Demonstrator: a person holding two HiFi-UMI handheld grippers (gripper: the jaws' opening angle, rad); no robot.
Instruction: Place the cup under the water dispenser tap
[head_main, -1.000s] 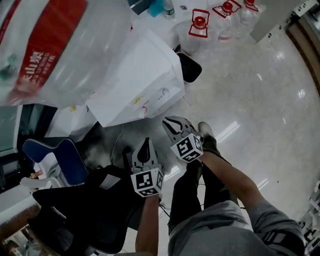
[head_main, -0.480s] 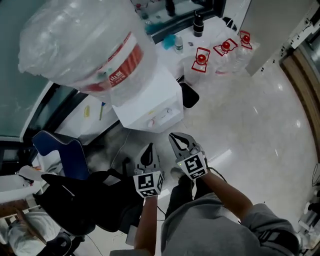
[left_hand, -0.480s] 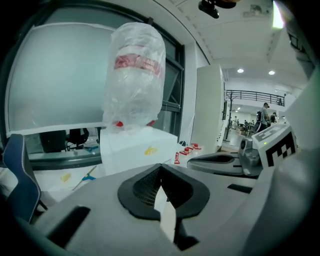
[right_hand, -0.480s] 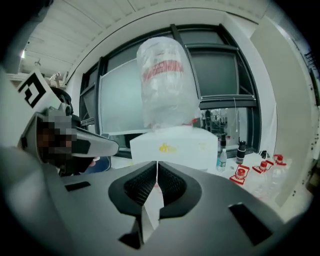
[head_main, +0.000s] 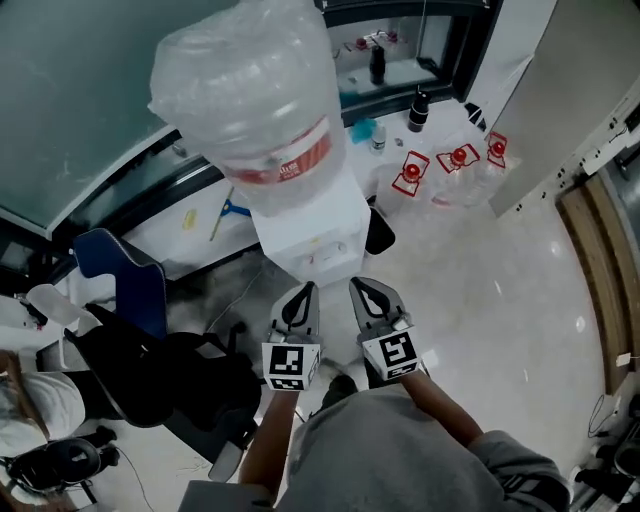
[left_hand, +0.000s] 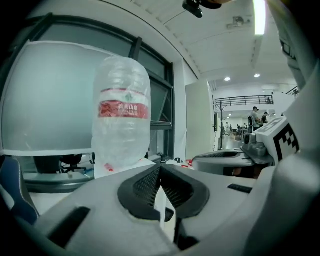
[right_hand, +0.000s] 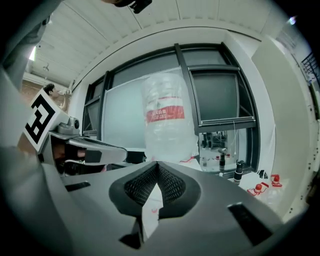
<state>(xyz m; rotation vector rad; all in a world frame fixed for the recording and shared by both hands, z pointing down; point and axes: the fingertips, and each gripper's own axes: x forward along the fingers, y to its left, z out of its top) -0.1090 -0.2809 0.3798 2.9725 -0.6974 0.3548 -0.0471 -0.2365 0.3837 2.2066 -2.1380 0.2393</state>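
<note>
No cup shows in any view. The white water dispenser (head_main: 310, 245) stands ahead of me, with a large clear bottle (head_main: 255, 100) with a red label upside down on top. Small taps (head_main: 325, 255) sit on its front. My left gripper (head_main: 304, 290) and right gripper (head_main: 362, 286) are side by side just before it, both pointing at it. The left gripper (left_hand: 160, 169) is shut and empty. The right gripper (right_hand: 157, 166) has just closed, with nothing between its jaws. The bottle (left_hand: 121, 120) rises beyond the jaws, and the right gripper view also shows the bottle (right_hand: 167, 120).
A blue chair (head_main: 130, 290) and a black chair (head_main: 170, 380) stand to the left. Small jugs with red caps (head_main: 412, 175) sit on the floor at the right, dark bottles (head_main: 418, 108) on the sill. A black bin (head_main: 380, 228) stands beside the dispenser.
Both grippers have risen and now point more level at the dispenser. The right jaws have closed from a small gap. The whole bottle has come into the head view.
</note>
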